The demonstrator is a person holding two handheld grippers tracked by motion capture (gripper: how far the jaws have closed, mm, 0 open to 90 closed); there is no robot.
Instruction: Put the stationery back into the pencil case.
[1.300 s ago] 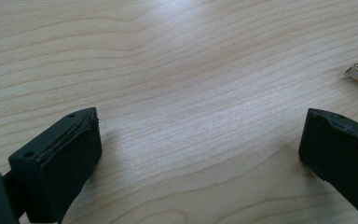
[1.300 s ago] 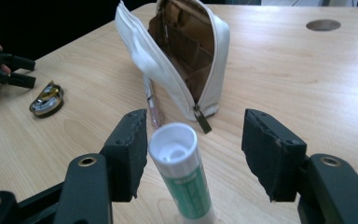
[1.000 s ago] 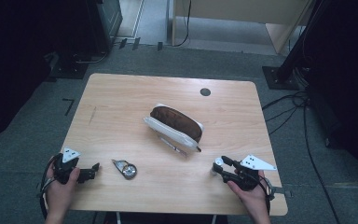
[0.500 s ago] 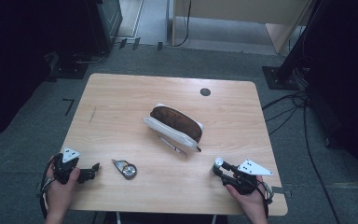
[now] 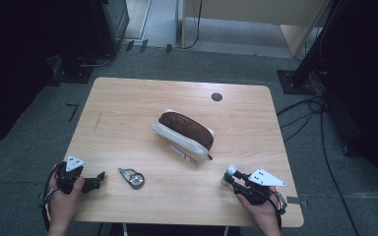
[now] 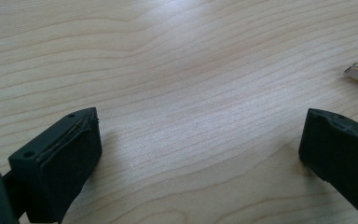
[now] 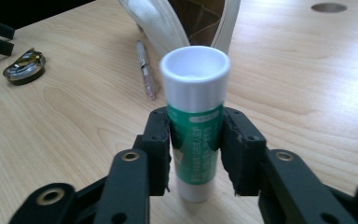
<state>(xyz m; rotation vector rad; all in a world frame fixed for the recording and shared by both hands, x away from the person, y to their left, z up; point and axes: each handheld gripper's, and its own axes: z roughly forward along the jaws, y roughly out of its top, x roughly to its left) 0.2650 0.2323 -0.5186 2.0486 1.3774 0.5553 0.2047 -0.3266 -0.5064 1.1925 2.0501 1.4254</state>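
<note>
Nearest the person, the right gripper (image 7: pixel 195 144) is clamped on a glue stick (image 7: pixel 195 116) with a green label and white cap, standing upright on the table (image 5: pixel 128 98) near its front right edge, while the left gripper (image 6: pixel 200 149) rests at the front left with jaws spread wide over bare wood. Farther in lie a correction-tape dispenser (image 5: pixel 132 177) and a pen (image 7: pixel 145 67), the pen just beside the open white pencil case (image 5: pixel 184 129) at the table's middle.

The white print on the green glue stick (image 7: pixel 195 135) is too blurred to read.
</note>
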